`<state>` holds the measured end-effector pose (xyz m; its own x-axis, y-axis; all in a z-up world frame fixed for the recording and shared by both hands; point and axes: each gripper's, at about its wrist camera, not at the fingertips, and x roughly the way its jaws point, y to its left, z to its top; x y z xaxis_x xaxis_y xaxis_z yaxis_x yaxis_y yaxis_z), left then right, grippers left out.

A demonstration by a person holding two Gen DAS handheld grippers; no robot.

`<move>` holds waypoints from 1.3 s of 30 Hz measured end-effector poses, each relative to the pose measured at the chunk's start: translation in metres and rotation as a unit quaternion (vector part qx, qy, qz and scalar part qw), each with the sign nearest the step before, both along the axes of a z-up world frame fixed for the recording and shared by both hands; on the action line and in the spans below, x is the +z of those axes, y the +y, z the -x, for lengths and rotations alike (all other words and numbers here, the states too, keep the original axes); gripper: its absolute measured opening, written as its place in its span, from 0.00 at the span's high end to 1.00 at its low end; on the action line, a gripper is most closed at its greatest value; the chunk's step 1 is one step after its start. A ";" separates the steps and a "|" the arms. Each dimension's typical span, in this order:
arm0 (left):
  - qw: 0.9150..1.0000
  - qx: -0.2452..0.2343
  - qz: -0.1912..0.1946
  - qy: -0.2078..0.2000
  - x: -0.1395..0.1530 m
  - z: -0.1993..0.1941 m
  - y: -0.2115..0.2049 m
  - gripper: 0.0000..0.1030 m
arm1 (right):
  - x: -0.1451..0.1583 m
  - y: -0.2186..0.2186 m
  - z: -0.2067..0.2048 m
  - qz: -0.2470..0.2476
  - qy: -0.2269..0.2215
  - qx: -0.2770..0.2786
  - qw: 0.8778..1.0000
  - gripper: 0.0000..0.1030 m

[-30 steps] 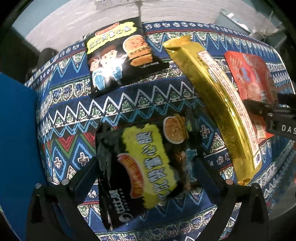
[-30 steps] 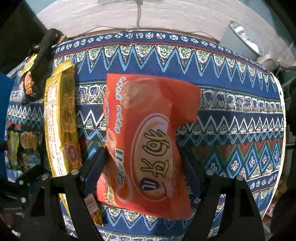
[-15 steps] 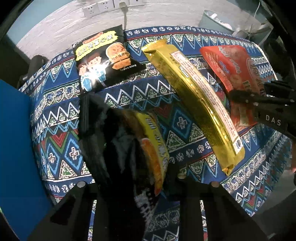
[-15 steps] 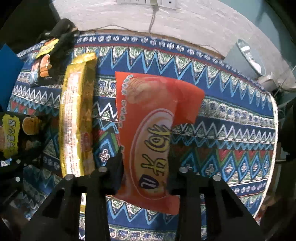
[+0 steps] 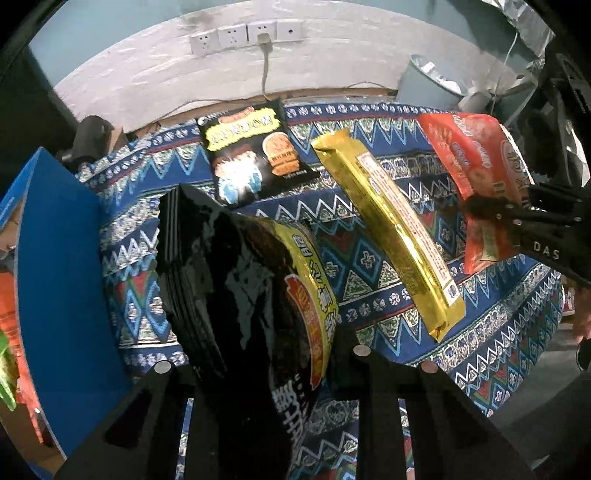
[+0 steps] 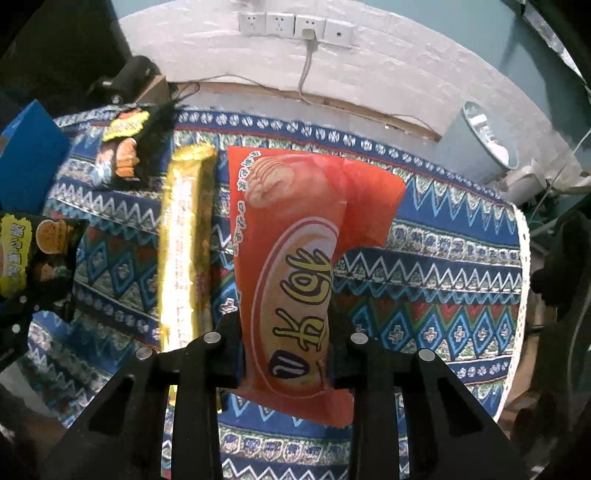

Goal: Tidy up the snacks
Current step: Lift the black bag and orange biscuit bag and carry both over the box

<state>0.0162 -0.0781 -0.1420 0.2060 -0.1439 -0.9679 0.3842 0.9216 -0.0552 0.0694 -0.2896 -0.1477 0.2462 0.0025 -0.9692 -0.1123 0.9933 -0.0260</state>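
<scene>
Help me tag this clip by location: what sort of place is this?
Probably a plain room at home or a small workroom: a table under a patterned cloth against a whitewashed brick wall, a row of wall sockets and a grey waste bin.

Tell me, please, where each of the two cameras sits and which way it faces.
Left wrist: on the left gripper, looking steeply down along its fingers at the black bag it grips; the right gripper shows at the right.
Right wrist: on the right gripper, looking steeply down at the red bag it grips; the left gripper's black bag is at the left edge.
Shared: gold packet, second black bag, patterned cloth, wall sockets.
</scene>
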 end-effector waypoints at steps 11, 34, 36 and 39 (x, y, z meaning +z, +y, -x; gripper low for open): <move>0.998 -0.006 -0.016 -0.063 0.035 -0.009 0.010 0.76 | 0.038 0.019 0.006 -0.007 -0.035 0.025 0.999 0.72; 0.989 -0.005 0.002 -0.145 0.097 0.012 0.052 0.76 | 0.113 0.082 0.015 -0.066 -0.099 0.073 0.990 0.72; 0.989 0.003 0.007 -0.146 0.102 0.010 0.063 0.76 | 0.116 0.089 0.013 -0.071 -0.100 0.076 0.990 0.72; 0.988 0.016 0.010 -0.154 0.107 0.008 0.077 0.76 | 0.121 0.102 0.009 -0.075 -0.104 0.084 0.988 0.72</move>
<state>0.0084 -0.0010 -0.0345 0.4948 -0.1514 -0.8557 0.3561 0.9336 0.0407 0.0603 -0.1871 -0.0266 0.4233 0.2002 -0.8836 -0.2830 0.9557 0.0810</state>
